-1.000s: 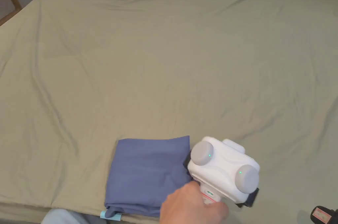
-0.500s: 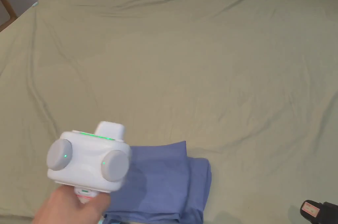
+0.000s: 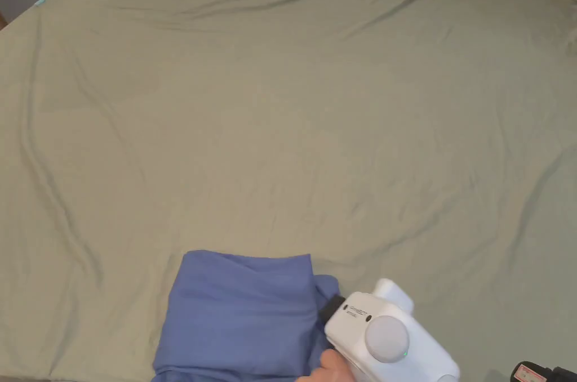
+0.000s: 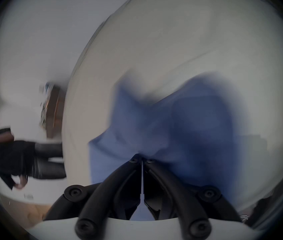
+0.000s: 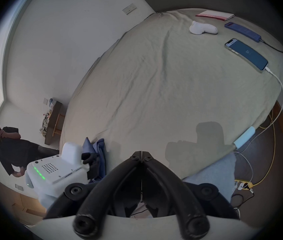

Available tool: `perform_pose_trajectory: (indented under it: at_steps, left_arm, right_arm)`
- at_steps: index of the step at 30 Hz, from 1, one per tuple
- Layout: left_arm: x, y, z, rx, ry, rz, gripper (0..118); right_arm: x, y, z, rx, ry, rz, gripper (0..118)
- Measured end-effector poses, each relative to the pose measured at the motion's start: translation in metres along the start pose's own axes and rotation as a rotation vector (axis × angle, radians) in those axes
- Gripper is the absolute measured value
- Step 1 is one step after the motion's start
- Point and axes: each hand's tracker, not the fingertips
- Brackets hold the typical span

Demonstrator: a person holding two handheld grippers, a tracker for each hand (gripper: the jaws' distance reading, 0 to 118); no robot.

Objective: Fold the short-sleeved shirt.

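The blue short-sleeved shirt (image 3: 242, 315) lies folded into a rectangle at the near edge of the olive bed sheet (image 3: 293, 118). My left gripper (image 3: 333, 306), white with black jaws, sits at the shirt's right edge, held by a hand (image 3: 332, 369). In the left gripper view the picture is blurred; the left gripper (image 4: 141, 157) has its jaws together, tips against the blue shirt (image 4: 180, 127). Whether cloth is pinched I cannot tell. The right gripper (image 5: 141, 154) is shut with nothing in it, over bare sheet, with the left gripper (image 5: 92, 157) and the shirt (image 5: 99, 150) to its left.
On the far side of the bed lie a phone (image 5: 246, 56) on a white cable, a dark blue bar (image 5: 242, 30), a white soft thing (image 5: 203, 29) and a notebook (image 5: 215, 15). A person in dark clothes (image 5: 12, 150) stands by a wooden table (image 5: 54, 120). Cables (image 5: 267, 157) cross the floor.
The left gripper swung from the shirt's right edge to its left side and is now back at the right edge. The strip of shirt jutting out on the right is shorter.
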Motion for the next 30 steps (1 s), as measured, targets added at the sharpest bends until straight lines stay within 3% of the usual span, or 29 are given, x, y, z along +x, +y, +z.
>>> perform_pose_trajectory:
  at_steps: [1,4,6,9,12,16,19,21,24,25,26,27,28,29,30]
  left_arm:
    - [-0.003,0.002,0.003,0.011,-0.127,0.058,2]
    - [-0.041,-0.012,0.022,0.102,-0.18,0.183,2]
    - [-0.086,-0.028,0.032,0.12,-0.32,0.302,2]
    - [-0.176,-0.08,0.031,0.067,-0.579,0.663,2]
    - [-0.25,-0.142,0.023,0.111,-0.629,0.816,2]
    - [-0.313,-0.206,-0.009,0.093,-0.605,0.928,2]
    - [-0.336,-0.229,-0.037,0.07,-0.641,0.944,2]
    - [-0.346,-0.236,-0.06,0.053,-0.739,0.952,2]
    - [-0.345,-0.234,-0.079,0.04,-0.802,0.935,2]
    - [-0.346,-0.232,-0.083,0.038,-0.794,0.934,7]
    - [-0.349,-0.234,-0.092,0.046,-0.819,0.932,34]
    - [-0.35,-0.233,-0.095,0.067,-0.865,0.925,97]
    - [-0.349,-0.23,-0.1,0.06,-0.904,0.916,118]
    - [-0.347,-0.227,-0.106,0.05,-0.959,0.896,113]
    - [-0.347,-0.223,-0.095,0.163,-1.02,0.859,115]
  right_arm:
    - [-0.002,0.001,0.003,0.001,-0.003,0.008,0]
    - [-0.017,0.003,0.008,0.017,0.0,0.079,0]
    - [-0.032,0.003,0.001,0.008,0.023,0.135,0]
    - [-0.072,-0.002,-0.024,-0.072,0.108,0.23,0]
    - [-0.121,-0.012,-0.068,-0.184,0.209,0.316,0]
    - [-0.171,-0.03,-0.14,-0.385,0.437,0.263,0]
    - [-0.179,-0.04,-0.194,-0.555,0.617,0.181,0]
    - [-0.176,-0.047,-0.219,-0.605,0.622,0.162,0]
    - [-0.147,-0.052,-0.247,-0.675,0.602,0.056,0]
    - [-0.137,-0.054,-0.254,-0.686,0.572,0.02,0]
    - [-0.128,-0.054,-0.259,-0.699,0.509,0.012,0]
    - [-0.121,-0.053,-0.261,-0.705,0.531,-0.004,0]
    - [-0.116,-0.053,-0.26,-0.704,0.619,-0.073,0]
    - [-0.115,-0.052,-0.26,-0.695,0.6,-0.09,0]
    - [-0.116,-0.052,-0.26,-0.695,0.587,-0.065,0]
